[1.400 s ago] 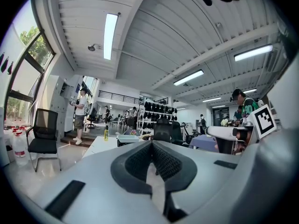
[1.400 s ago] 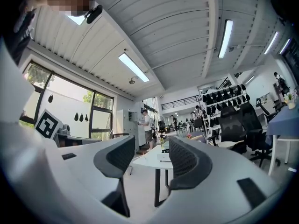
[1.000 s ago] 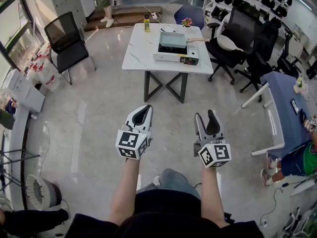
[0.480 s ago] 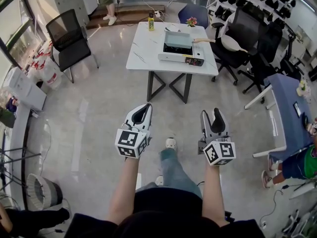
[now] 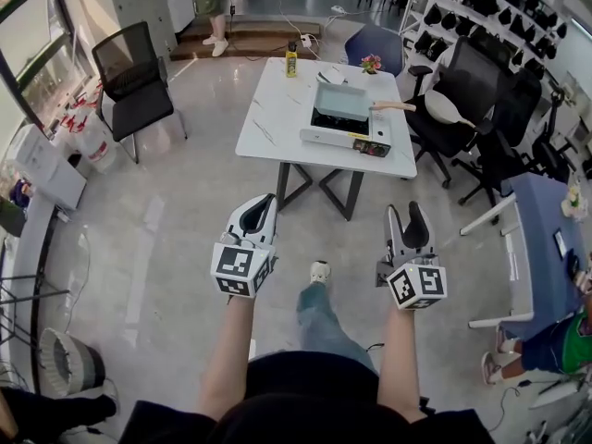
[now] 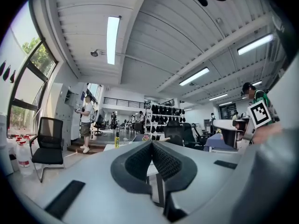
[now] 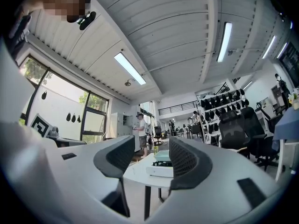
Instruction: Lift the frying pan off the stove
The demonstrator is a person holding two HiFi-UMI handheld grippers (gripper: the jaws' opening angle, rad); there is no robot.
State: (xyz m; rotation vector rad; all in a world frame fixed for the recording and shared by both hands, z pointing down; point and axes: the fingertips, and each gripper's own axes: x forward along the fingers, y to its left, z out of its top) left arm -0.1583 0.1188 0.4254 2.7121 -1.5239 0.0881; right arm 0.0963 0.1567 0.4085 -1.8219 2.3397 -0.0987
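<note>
Frying pan sits on the stove on the surface at upper centre, well apart from both tongs held low for the approach: left tongs pressed together, right tongs parted and empty, likely readied for the handle.

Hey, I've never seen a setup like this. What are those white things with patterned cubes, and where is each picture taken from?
No robot here: a person holds a two-jaw tool in each hand, the left gripper and the right gripper. The patterned cubes are part of them. The head view comes from a camera on the person's head, looking down; each gripper view comes from a camera riding on that gripper, looking along its jaws. The left jaws are together, the right apart; neither holds anything. Ahead stands a white table with a stove, a frying pan on it, and a yellow bottle.
</note>
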